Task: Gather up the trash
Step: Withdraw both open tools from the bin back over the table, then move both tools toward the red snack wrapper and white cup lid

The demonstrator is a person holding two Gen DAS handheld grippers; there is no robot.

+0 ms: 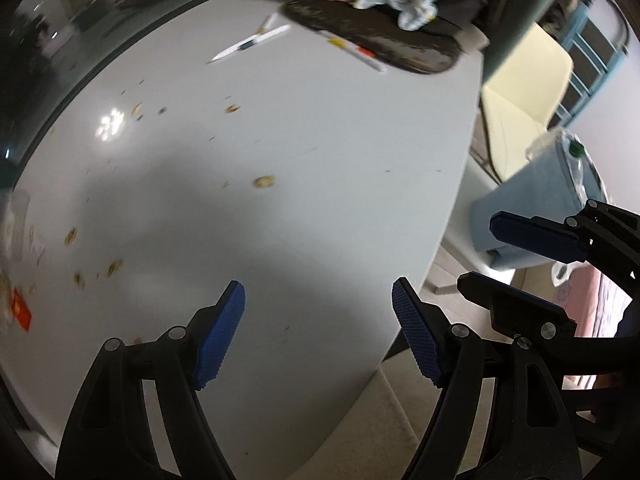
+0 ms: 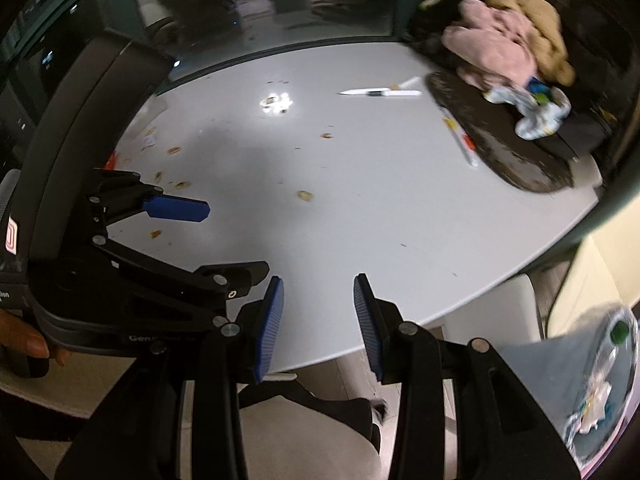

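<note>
Several nut shells lie scattered on the white round table (image 1: 320,140), one near the middle (image 1: 264,181) and a few at the left (image 1: 114,267); they also show in the right wrist view (image 2: 305,195). A red wrapper (image 1: 21,309) lies at the table's left edge. My left gripper (image 1: 318,332) is open and empty above the table's near edge. My right gripper (image 2: 318,324) is open and empty over the same edge; it shows at the right of the left wrist view (image 1: 492,260). A light blue trash bin (image 1: 536,200) holding trash stands on the floor to the right, also in the right wrist view (image 2: 592,364).
Pens (image 1: 250,43) and a marker (image 1: 356,50) lie at the far side of the table. A dark mat (image 1: 384,36) carries crumpled cloth and plush toys (image 2: 504,48). A cream chair (image 1: 524,80) stands beyond the table beside the bin. A dark chair back (image 2: 92,120) rises at the left.
</note>
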